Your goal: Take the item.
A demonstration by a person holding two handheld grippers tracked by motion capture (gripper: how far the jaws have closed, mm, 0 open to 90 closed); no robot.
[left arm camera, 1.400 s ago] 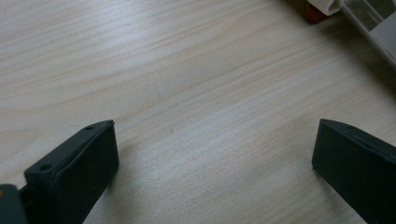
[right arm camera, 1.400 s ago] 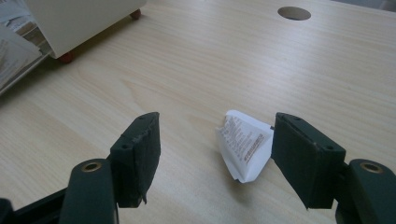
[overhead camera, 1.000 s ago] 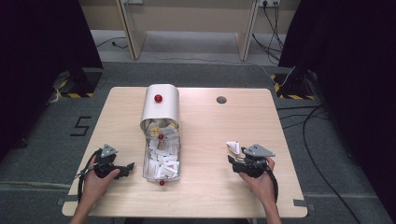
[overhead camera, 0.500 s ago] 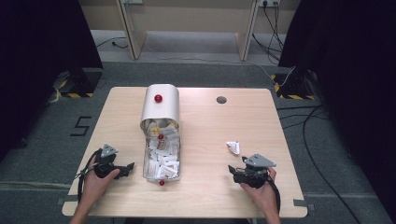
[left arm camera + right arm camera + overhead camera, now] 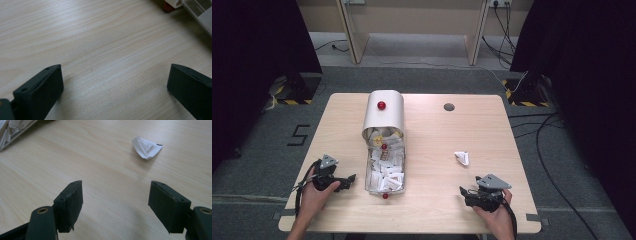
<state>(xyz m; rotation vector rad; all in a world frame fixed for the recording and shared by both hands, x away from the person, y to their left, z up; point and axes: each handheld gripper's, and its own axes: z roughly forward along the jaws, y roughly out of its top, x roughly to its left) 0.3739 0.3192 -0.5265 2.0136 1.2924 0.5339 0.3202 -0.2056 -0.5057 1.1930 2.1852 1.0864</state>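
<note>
A white box (image 5: 383, 117) with a domed lid and red knobs lies open on the table, its tray full of white paper packets (image 5: 385, 170). One folded white packet (image 5: 462, 157) (image 5: 146, 147) lies alone to the right. My left gripper (image 5: 351, 180) (image 5: 113, 80) rests open on bare wood just left of the tray. My right gripper (image 5: 464, 194) (image 5: 115, 195) stands open near the front edge, the lone packet a short way beyond its jaws. Neither holds anything.
The wooden table (image 5: 432, 135) has a dark round cable hole (image 5: 449, 106) at the back right. A red knob (image 5: 168, 7) and the tray's corner (image 5: 200, 15) show at the left gripper view's top right. Cables trail over the floor around the table.
My right gripper has drawn back toward the front edge, away from the lone packet, which stays lying on the table. The left gripper has held still.
</note>
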